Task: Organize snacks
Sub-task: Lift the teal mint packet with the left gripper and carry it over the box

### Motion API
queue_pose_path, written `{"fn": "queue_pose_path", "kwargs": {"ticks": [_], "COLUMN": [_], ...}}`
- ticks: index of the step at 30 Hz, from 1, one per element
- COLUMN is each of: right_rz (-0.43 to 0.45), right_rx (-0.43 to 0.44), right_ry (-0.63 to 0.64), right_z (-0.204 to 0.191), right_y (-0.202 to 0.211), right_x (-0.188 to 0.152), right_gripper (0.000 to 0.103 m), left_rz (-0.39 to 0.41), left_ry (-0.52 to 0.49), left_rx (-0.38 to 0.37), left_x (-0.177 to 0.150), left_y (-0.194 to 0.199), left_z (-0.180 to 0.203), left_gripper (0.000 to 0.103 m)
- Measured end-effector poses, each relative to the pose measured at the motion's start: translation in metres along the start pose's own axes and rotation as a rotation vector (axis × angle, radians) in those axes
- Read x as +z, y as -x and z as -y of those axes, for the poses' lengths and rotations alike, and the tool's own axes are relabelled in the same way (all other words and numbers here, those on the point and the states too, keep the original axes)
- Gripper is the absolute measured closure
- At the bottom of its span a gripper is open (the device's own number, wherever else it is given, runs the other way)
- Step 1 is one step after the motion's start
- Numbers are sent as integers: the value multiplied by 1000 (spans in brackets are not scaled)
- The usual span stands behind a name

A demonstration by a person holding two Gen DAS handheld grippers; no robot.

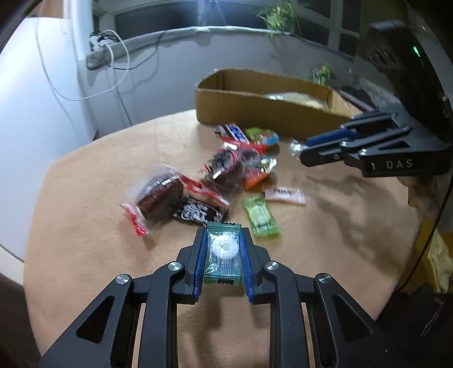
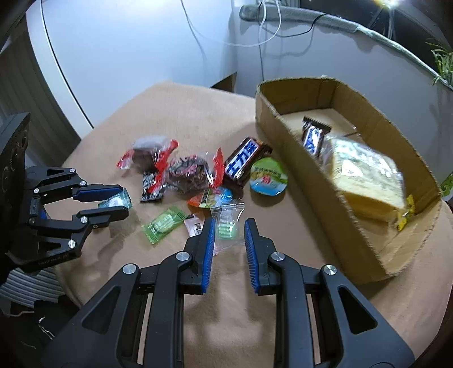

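My left gripper (image 1: 222,235) is shut on a dark green candy packet (image 1: 223,252), held above the tan table; it also shows in the right wrist view (image 2: 120,199). My right gripper (image 2: 228,223) is open, its fingers either side of a clear packet with a green candy (image 2: 228,226); whether the packet lies on the table or hangs between them I cannot tell. A heap of snacks lies mid-table: a Snickers bar (image 2: 244,161), red-wrapped brownies (image 2: 150,154), a light green packet (image 2: 162,223) and a round green-lidded cup (image 2: 269,177). A cardboard box (image 2: 286,133) holds a yellow bag (image 2: 368,181) and another bar (image 2: 312,138).
The table's tan cloth (image 2: 184,113) ends near the white wall at the far left. White cables (image 2: 263,28) hang on the wall. A plant (image 1: 279,14) stands behind the box. A white barcode packet (image 1: 284,195) lies by the heap.
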State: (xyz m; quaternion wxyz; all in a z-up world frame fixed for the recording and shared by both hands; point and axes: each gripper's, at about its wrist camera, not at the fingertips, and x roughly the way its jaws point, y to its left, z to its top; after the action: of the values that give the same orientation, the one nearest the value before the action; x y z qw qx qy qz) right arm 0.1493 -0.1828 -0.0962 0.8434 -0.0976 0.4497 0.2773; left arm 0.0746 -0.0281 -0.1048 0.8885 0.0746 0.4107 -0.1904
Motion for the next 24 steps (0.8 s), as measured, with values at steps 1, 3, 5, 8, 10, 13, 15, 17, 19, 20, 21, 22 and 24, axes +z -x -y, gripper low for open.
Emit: {"fn": "queue_pose_path", "kwargs": {"ticks": [1, 3, 5, 8, 10, 13, 15, 17, 19, 20, 21, 22, 24], "right_rz": [9, 29, 49, 88, 108, 130, 141, 150, 157, 160, 162, 163, 165], "right_rx": [0, -7, -16, -26, -39, -55, -70, -86, -100, -103, -106, -108, -114], "right_ry": [-5, -14, -25, -55, -74, -101, -109, -115, -120, -124, -128, -134, -145], "right_z": [2, 6, 12, 20, 30, 45, 54, 63, 71, 75, 78, 83, 91], "right_y": [4, 13, 21, 33, 42, 52, 56, 60, 65, 66, 67, 68, 69], "right_x": [1, 1, 4, 8, 11, 15, 19, 22, 26, 28, 29, 31, 35], "right_gripper": [81, 81, 81, 81, 81, 81, 81, 81, 81, 81, 81, 81, 81], "left_rz": [8, 24, 45, 84, 114, 164, 186, 203, 212, 214, 214, 213, 214], "left_ry": [14, 31, 38, 61, 72, 83, 93, 112, 118, 126, 131, 135, 143], "left_rx": [-7, -15, -9, -10, -19, -36, -50, -68, -77, -83, -86, -89, -90], "left_x": [2, 6, 12, 26, 36, 54, 66, 80, 89, 95, 100, 106, 113], "left_y": [3, 8, 12, 18, 22, 25, 24, 19, 15, 10, 6, 1, -5], "left_z": [-2, -4, -5, -8, -9, -8, -7, -7, -5, -5, -4, -3, -2], "left_gripper": [82, 82, 82, 82, 82, 82, 82, 82, 82, 82, 82, 82, 82]}}
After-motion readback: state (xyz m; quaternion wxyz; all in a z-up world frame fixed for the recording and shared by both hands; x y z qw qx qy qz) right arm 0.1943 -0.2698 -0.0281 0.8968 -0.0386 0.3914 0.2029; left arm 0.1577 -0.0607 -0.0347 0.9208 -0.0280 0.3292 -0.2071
